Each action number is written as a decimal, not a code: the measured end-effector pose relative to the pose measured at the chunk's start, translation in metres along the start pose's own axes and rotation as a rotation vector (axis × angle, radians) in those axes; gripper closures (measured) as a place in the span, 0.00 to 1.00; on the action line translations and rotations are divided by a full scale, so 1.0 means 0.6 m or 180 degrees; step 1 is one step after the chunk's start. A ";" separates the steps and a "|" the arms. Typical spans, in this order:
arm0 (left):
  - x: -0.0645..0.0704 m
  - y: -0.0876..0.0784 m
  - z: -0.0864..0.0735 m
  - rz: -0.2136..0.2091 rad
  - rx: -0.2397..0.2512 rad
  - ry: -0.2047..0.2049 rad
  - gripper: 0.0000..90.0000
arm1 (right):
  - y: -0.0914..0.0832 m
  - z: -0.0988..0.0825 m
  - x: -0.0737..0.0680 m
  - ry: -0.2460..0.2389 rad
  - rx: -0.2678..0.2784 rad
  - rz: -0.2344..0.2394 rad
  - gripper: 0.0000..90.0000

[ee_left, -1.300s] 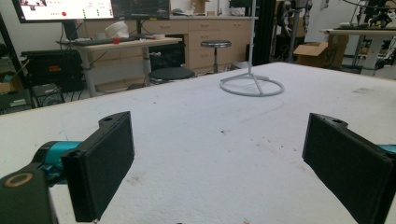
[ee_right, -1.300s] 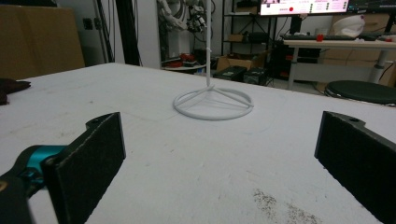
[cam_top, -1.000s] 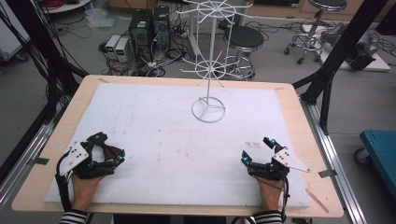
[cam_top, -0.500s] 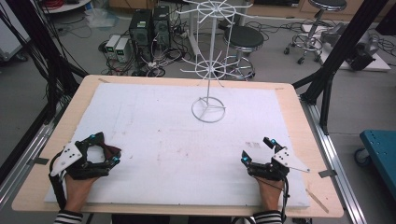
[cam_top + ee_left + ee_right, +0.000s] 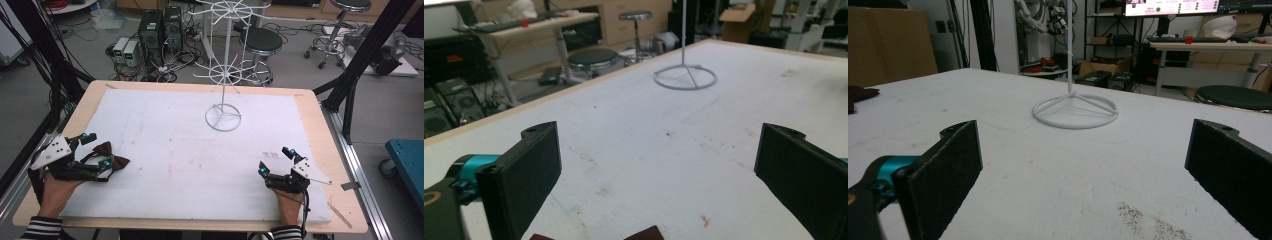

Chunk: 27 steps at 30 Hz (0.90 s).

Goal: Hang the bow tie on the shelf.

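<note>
- No brand, label or writing legible on either hand-held gripper, on the bow tie or on the white wire stand (image 5: 223, 70).
- Dark brown bow tie (image 5: 108, 154) flat on the white surface (image 5: 200, 165), well to the left of and nearer than the wire stand's ring base, right between the jaws of the left hand-held gripper (image 5: 96, 150).
- Left hand-held gripper spread wide, jaws apart on either side of the bow tie, clamped on nothing; in the left gripper view, two dark red corners of the bow tie (image 5: 647, 234) at the bottom edge, between the black jaws.
- Right hand-held gripper (image 5: 275, 161) low on the surface, to the right of and nearer than the wire stand, jaws likewise wide apart and empty; ring base of the wire stand (image 5: 1074, 111) straight ahead in the right gripper view.
- Against the earlier frames: bow tie now uncovered beside the left hand-held gripper, which sits pulled back slightly toward the left edge; right hand-held gripper and wire stand unchanged in place.
</note>
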<state>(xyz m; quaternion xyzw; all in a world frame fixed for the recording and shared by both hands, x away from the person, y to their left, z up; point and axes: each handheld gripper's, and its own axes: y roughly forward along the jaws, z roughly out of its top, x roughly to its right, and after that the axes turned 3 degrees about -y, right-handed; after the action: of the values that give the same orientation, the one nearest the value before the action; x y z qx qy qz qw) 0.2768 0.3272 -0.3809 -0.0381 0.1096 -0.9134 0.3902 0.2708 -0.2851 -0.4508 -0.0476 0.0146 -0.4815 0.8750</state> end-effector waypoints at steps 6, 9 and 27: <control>-0.021 -0.002 0.019 -0.0122 -0.0258 0.0055 0.06 | 0.000 0.000 0.000 0.0000 -0.0006 -0.0003 0.01; -0.031 -0.002 0.026 -0.0169 -0.0389 0.0094 0.06 | 0.000 0.000 0.000 -0.0007 -0.0001 -0.0005 0.01; -0.095 0.031 0.033 -0.0419 -0.1453 0.0422 0.06 | 0.000 0.000 -0.001 -0.0001 -0.0006 -0.0014 0.01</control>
<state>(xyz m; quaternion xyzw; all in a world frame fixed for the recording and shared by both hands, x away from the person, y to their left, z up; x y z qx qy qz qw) 0.3326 0.3525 -0.3649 -0.0723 0.3358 -0.8889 0.3031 0.2705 -0.2848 -0.4507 -0.0485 0.0148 -0.4834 0.8739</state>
